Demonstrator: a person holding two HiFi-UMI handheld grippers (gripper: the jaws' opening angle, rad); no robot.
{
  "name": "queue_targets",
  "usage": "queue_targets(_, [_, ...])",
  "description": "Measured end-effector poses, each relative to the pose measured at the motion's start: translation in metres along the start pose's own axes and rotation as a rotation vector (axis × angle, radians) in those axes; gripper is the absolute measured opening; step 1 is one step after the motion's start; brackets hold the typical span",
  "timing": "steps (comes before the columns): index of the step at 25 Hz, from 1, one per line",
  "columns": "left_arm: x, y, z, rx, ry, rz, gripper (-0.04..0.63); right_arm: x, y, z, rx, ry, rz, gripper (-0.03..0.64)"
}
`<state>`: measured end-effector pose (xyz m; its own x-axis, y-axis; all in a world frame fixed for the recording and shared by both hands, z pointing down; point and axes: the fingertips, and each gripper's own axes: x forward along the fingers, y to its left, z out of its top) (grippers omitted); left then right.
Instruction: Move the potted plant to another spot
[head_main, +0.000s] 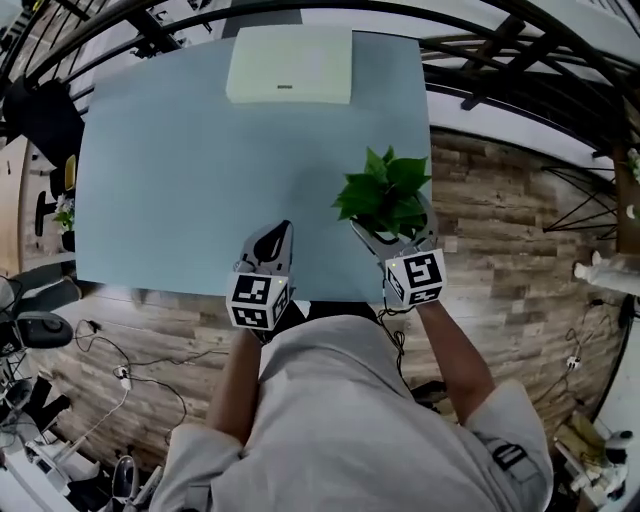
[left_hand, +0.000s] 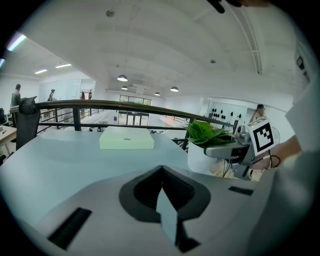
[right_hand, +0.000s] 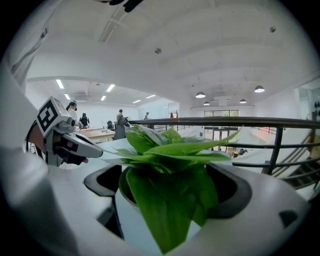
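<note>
Holding: right gripper (head_main: 398, 228) is clenched on the white pot (left_hand: 200, 157) of the potted plant (head_main: 385, 195), one jaw on each side; broad green leaves (right_hand: 165, 150) spill over the rim and hide the soil
Plant spot: 4 o'clock on the table (head_main: 200, 180), right at its right-hand edge; whether the pot's base touches the top, I cannot tell
Other hand: left gripper (head_main: 282, 235) has its jaws pressed together, nothing between them; low over the table at 6 o'clock, apart from the plant
Far edge: pale flat box (head_main: 290, 65) at 12 o'clock, closed; contents hidden
Surface: light blue, plain
Room: wood-plank floor (head_main: 500, 250) below; dark railing (right_hand: 240, 121) beyond the table; round ceiling lamps (left_hand: 122, 78); people (right_hand: 120, 122) standing far off
</note>
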<state>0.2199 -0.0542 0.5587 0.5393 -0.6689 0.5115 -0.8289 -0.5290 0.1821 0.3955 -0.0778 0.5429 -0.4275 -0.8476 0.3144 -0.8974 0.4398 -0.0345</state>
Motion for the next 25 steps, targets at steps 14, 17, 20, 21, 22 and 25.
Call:
queue_targets(14, [-0.048, 0.074, 0.009, -0.053, -0.063, 0.121, 0.012, 0.057, 0.077, 0.046, -0.093, -0.034, 0.16, 0.522])
queue_targets(17, [-0.055, 0.082, 0.011, -0.066, -0.073, 0.16, 0.012, 0.066, 0.087, 0.052, -0.11, -0.037, 0.21, 0.522])
queue_targets(20, [-0.07, 0.104, 0.007, -0.091, -0.08, 0.204, 0.012, 0.083, 0.113, 0.058, -0.125, -0.037, 0.263, 0.522])
queue_targets(21, [-0.077, 0.113, 0.005, -0.104, -0.083, 0.222, 0.012, 0.09, 0.124, 0.06, -0.131, -0.037, 0.284, 0.522])
queue_targets(22, [-0.083, 0.12, 0.003, -0.115, -0.087, 0.241, 0.012, 0.096, 0.133, 0.062, -0.138, -0.037, 0.305, 0.522])
queue_targets(25, [-0.099, 0.139, -0.001, -0.139, -0.103, 0.291, 0.012, 0.111, 0.158, 0.068, -0.156, -0.04, 0.361, 0.522])
